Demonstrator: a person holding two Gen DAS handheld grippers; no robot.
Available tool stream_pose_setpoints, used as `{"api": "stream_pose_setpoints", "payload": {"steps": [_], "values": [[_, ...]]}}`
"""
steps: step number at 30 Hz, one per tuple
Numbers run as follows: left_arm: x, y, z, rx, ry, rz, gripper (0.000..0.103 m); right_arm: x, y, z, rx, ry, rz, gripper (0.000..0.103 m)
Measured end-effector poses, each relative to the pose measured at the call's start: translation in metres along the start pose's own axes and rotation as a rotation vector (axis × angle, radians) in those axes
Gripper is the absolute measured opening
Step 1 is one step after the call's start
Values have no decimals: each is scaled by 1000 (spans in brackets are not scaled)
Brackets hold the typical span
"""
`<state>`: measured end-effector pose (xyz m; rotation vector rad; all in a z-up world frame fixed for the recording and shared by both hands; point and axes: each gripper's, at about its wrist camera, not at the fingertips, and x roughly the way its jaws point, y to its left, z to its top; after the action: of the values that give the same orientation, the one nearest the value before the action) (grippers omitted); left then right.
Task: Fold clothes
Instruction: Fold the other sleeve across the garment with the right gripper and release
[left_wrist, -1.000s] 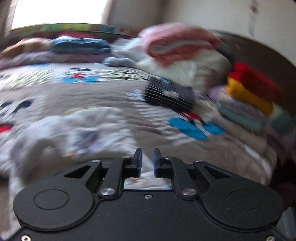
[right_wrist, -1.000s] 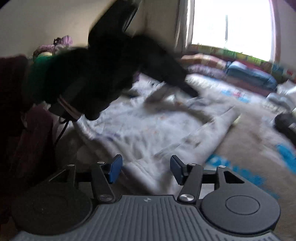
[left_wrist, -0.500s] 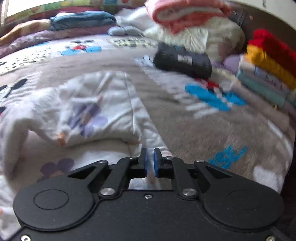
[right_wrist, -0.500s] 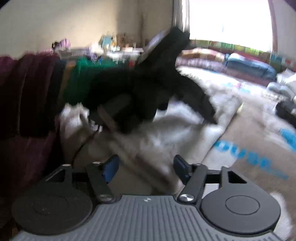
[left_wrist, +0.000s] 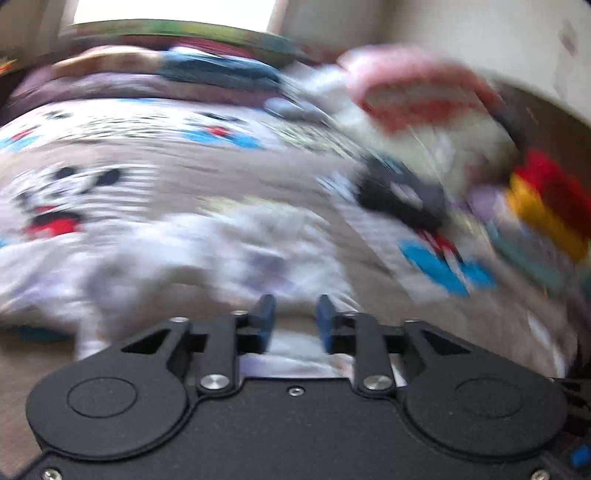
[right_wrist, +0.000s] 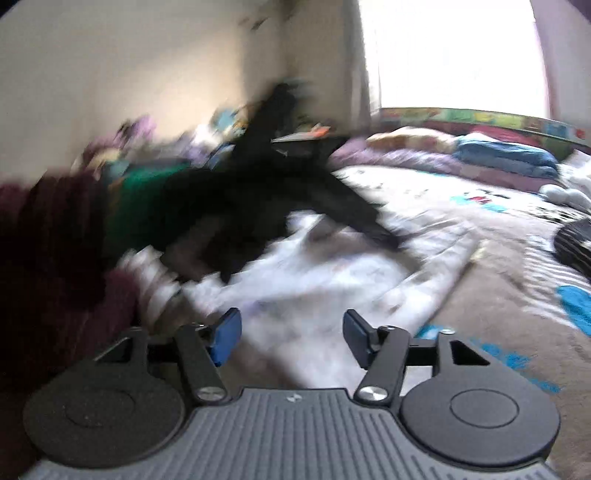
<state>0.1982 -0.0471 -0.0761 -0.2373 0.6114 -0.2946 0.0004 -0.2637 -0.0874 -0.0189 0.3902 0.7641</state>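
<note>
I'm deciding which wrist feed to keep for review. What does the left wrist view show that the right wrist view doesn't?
Only the left wrist view shows the red and yellow folded stack at the right edge, the pink-and-white bundle near the wall, and the open left gripper from its own side.

Only the right wrist view shows the bright window, the maroon fabric at the left, and the open right gripper.

Both show the white garment on the cartoon-print blanket, both blurred.

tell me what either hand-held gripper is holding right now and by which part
Nothing is held. The left hand-held gripper and right hand-held gripper are both open over the white garment, with no cloth between their fingers.
</note>
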Motion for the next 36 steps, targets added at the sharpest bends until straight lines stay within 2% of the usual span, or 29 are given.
{"api": "stream_pose_setpoints", "payload": {"steps": [1,3,6,9,13,17,22,25,30,36], "values": [[-6,17,2,-76,-29,26,46,2,-11,4,21,-20,-22,58],[-13,56,4,-241,-62,47,46,11,-37,11,58,-53,-66,57],[-12,98,2,-437,-66,32,46,29,-85,23,176,-91,-130,57],[-8,131,-3,-617,-67,4,46,50,-117,30,231,-85,-185,57],[7,152,-16,-816,-21,-57,46,101,-154,39,263,-75,-161,56],[-4,148,-31,-1008,-9,-135,46,136,-181,45,318,-42,-112,55],[2,126,-45,-1062,42,-136,46,153,-204,45,429,-47,-26,55],[16,128,-47,-1096,3,-148,47,156,-218,44,504,-65,9,55],[25,134,-48,-1154,-68,-153,48,143,-245,35,671,-162,57,55],[21,146,-55,-1214,-125,-182,49,153,-261,36,724,-183,133,55]]}}
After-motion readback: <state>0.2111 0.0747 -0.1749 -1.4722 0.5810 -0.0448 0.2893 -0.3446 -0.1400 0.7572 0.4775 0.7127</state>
